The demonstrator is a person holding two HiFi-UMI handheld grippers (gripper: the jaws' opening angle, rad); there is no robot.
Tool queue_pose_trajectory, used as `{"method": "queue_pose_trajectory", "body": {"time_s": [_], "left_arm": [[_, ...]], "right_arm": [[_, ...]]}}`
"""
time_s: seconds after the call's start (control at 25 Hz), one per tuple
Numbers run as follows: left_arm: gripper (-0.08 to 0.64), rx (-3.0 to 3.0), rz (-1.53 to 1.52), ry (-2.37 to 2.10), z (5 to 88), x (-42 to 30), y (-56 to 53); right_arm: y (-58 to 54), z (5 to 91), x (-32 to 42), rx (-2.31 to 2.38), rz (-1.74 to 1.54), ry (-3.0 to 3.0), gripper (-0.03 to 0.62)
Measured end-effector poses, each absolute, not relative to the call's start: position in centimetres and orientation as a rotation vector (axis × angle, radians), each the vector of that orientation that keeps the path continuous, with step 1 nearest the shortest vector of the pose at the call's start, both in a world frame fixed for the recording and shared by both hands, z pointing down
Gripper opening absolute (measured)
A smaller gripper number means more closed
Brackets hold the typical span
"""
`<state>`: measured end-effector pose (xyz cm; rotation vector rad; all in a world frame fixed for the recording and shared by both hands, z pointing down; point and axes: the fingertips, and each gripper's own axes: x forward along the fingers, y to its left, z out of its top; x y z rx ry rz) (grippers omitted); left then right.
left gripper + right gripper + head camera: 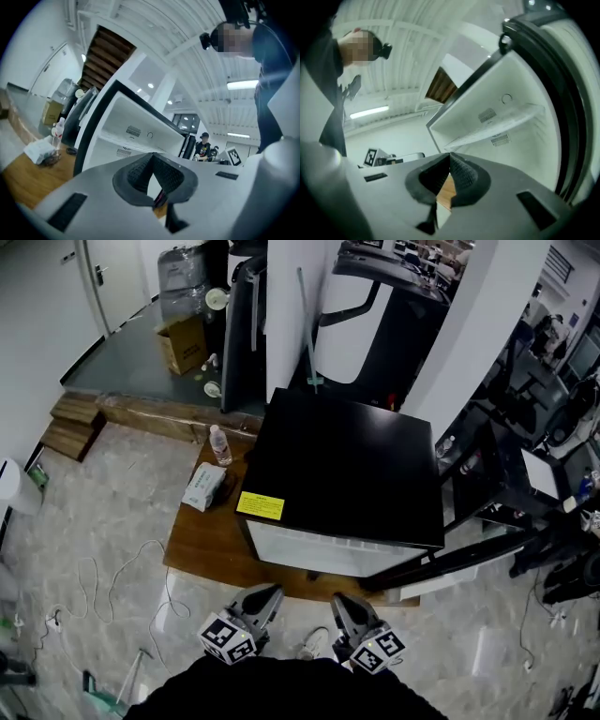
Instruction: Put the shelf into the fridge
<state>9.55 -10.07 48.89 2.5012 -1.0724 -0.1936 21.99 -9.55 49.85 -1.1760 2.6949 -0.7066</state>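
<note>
Lying across the white interior of the open fridge (342, 465), the shelf (494, 124) is sitting in place. The left gripper (270, 596) and right gripper (340, 603) are hovering just in front, each with jaws pressed together on nothing.

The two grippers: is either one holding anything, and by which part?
Nothing is held: the left gripper and right gripper are both shut on nothing.

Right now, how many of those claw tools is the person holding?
2. The left gripper points at the fridge from the left, the right gripper beside it on the right; both shut and empty.
</note>
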Motion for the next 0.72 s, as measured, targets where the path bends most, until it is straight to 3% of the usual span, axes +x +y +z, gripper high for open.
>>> {"method": "queue_pose_trajectory", "body": {"time_s": [0.24, 0.72], "left_arm": [[0.006, 2.652, -0.048, -1.09, 48.0, 10.6, -8.1], [0.006, 2.686, -0.024, -1.099, 47.7, 10.7, -7.6]], "right_arm": [[-7.8, 47.6, 19.4, -1.119, -0.434, 2.87, 0.005], [-7.3, 47.1, 18.7, -1.103, -0.325, 2.933, 0.005]]}}
